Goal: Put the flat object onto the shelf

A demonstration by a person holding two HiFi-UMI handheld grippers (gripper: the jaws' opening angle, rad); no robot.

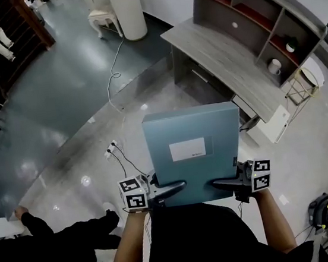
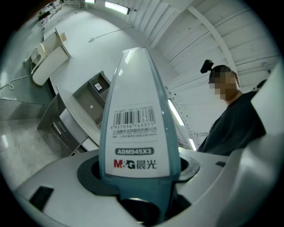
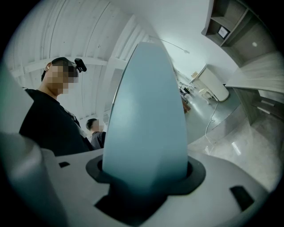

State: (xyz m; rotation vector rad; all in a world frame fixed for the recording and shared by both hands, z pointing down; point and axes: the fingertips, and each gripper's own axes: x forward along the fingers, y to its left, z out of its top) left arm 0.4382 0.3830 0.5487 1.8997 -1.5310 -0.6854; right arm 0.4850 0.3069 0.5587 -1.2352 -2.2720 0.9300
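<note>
Below me spreads the floor (image 1: 69, 92), dark and glossy on the left and pale speckled on the right, with a white cable (image 1: 114, 74) trailing across it to a power strip (image 1: 111, 147). Up and to the right stands the grey wooden desk (image 1: 220, 60), and behind it the shelf unit (image 1: 257, 19) with open compartments; a small white vase (image 1: 274, 66) sits in one of the lower ones. A bystander in black (image 1: 47, 244) is at the lower left. The flat object, a blue-grey file box (image 1: 191, 130), is not on the shelf: I hold it out in front of me in the air, lying level with its broad face up, and the desk lies beyond its far right corner. My left gripper (image 1: 167, 188) bites the near edge of the box towards its left corner, jaws clamped on its thickness. My right gripper (image 1: 226, 182) does the same towards the right corner. In each gripper view the box fills the gap between my jaws and runs away from the camera. A white label (image 1: 187, 149) sits in the middle of the top face. A smaller sticker (image 2: 135, 133) with a barcode and brand print shows on the box in the left gripper view.
</note>
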